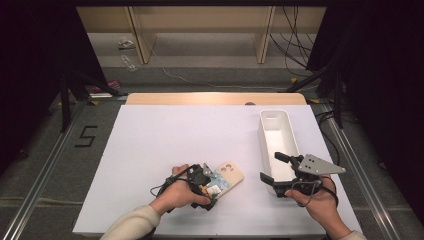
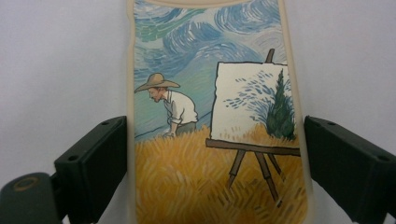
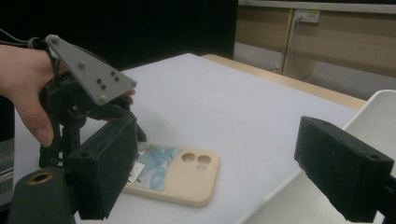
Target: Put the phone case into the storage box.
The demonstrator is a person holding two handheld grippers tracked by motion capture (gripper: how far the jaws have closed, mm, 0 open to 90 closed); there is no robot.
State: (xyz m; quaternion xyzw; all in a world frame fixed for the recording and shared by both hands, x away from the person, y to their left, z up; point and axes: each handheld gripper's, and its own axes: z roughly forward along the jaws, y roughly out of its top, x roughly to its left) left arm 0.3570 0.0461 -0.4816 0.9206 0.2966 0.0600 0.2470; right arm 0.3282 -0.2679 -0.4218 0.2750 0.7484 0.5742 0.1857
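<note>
The step in hand looks like taking hold of the phone case (image 1: 226, 178), which lies flat on the white table (image 1: 165, 140) near its front edge, left of the white bin (image 1: 278, 135). The left gripper (image 1: 212, 192) straddles the case's lower end; in the left gripper view its jaws flank the two long cream edges, the left one about touching and the right with a sliver of gap, so it is not yet clamped. To do this well, I would keep the jaws square to those edges, close evenly on the rim rather than the painted face, and lift level so the thin case does not twist out. The right gripper (image 1: 274, 176) hovers over the bin's near end, released, nothing between its jaws; it should stay clear until the case is up. The table carries a plain white sheet with a strip of wood at the far edge. Beyond lie grey floor, loose cables, wooden furniture legs and dark curtains at both sides.
</note>
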